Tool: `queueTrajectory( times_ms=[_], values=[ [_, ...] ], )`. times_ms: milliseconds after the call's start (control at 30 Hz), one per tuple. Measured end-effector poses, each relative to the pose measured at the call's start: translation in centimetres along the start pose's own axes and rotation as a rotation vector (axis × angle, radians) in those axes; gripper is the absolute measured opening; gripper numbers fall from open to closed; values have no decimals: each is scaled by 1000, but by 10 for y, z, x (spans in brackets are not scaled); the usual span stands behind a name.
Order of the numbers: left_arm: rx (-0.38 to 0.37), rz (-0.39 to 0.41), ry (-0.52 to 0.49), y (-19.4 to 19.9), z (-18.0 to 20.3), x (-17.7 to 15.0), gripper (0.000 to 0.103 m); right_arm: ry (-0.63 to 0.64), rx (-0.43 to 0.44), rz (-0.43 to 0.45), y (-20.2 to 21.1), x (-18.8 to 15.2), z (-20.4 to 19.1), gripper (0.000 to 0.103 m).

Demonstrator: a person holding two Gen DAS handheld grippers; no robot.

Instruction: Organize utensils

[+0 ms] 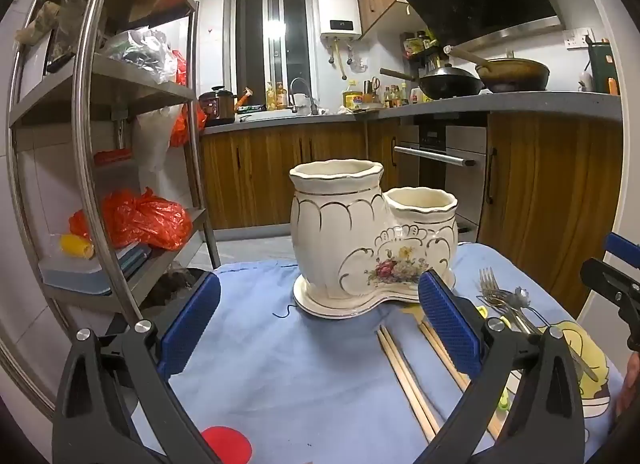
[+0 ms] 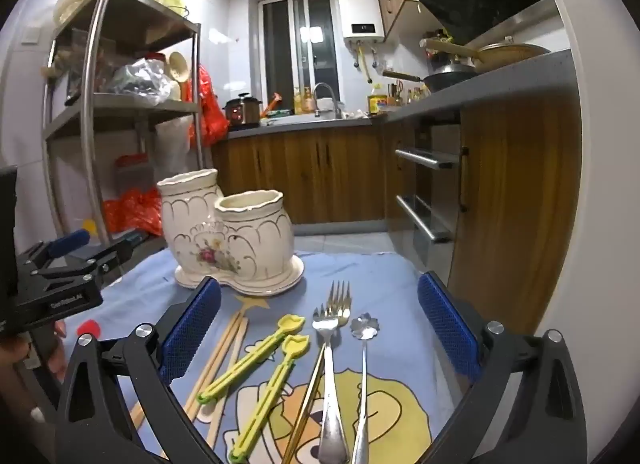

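Nothing sorted yet: both cups of ceramic holder (image 2: pixel 232 240) look empty; chopsticks (image 2: pixel 224 348), two yellow clips (image 2: pixel 256 356), forks (image 2: pixel 330 328) and flower-head spoon (image 2: pixel 364 348) all loose on blue-clothed surface (image 2: pixel 380 276). Right tongs (image 2: pixel 320 328) spread wide, empty, hovering with cutlery between the fingers. Left tongs (image 1: pixel 320 320) likewise spread, empty, facing holder; chopsticks just below right finger.
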State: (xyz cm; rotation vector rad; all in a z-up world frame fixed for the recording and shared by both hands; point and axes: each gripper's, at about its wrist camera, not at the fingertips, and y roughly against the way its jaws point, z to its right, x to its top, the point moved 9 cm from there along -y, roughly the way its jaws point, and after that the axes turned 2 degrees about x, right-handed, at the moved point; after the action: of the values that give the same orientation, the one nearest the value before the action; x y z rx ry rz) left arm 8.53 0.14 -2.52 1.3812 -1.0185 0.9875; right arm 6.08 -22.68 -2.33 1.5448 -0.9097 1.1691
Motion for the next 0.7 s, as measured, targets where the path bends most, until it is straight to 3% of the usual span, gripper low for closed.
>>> queueTrajectory(
  times_ms=[100,167,233,700],
  values=[
    [-9,3,16,1,-6,0,98,25,2,4,-8,1,2,98],
    [8,6,-31,2,1,-2,98,45,2,9,-14,3,3,98],
    [6,8,-27,4,1,-3,98,53,-7,30,6,1,-4,98],
    [7,-2,-39,2,8,3,98,77,-18,30,3,2,-12,98]
  ],
)
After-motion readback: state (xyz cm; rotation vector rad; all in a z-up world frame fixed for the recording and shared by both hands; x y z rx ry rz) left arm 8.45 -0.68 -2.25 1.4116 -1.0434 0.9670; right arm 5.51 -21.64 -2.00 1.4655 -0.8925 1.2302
